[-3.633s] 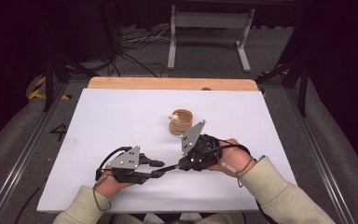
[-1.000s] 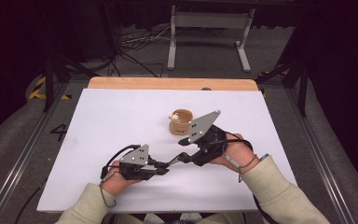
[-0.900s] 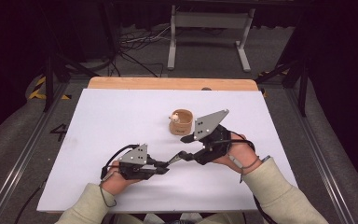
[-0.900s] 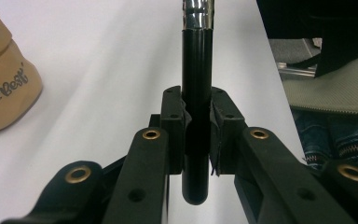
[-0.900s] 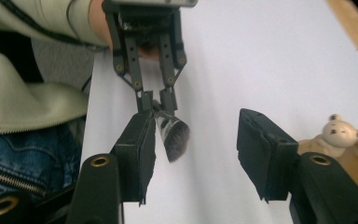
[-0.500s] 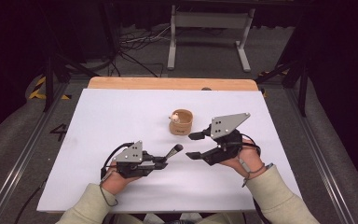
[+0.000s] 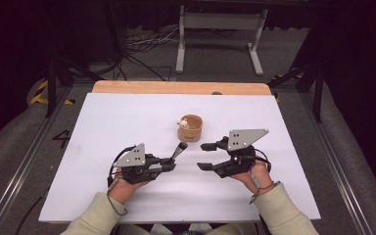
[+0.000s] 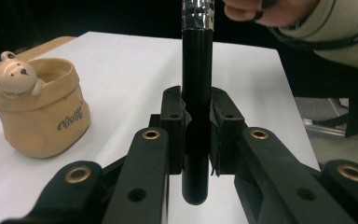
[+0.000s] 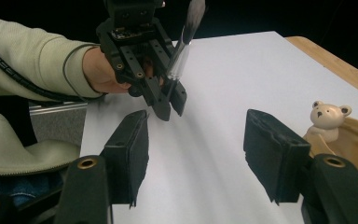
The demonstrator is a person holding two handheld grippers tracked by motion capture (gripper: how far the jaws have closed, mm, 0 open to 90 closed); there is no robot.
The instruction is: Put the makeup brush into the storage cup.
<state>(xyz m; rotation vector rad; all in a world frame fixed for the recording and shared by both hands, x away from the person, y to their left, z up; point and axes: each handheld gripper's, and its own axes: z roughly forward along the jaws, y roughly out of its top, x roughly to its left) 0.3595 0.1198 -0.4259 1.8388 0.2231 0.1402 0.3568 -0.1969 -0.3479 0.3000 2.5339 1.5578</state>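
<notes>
A makeup brush (image 7: 178,149) with a black handle (image 8: 196,93), silver ferrule and dark bristles points up toward a tan cup. My left gripper (image 7: 169,165) is shut on the handle's lower end (image 8: 196,140), low over the table's near middle. To its right, my right gripper (image 7: 201,156) stands open with nothing between the pads (image 9: 196,149). Its jaws have just been opening. It faces the left gripper (image 9: 168,100) and the brush (image 9: 182,51) across a short gap. The tan cup (image 7: 190,128) with a small bear figure (image 9: 325,116) on its rim stands just beyond both grippers.
The white table top (image 7: 127,112) has a wooden strip (image 7: 176,88) along its far edge. Beyond it are a metal stand (image 7: 220,29) and cables on the floor. The cup (image 8: 37,116) sits close to the left of the left gripper's jaws.
My right gripper has drawn away from the brush to the right and lower, with its jaws wider. The left gripper has stayed in place, still holding the brush.
</notes>
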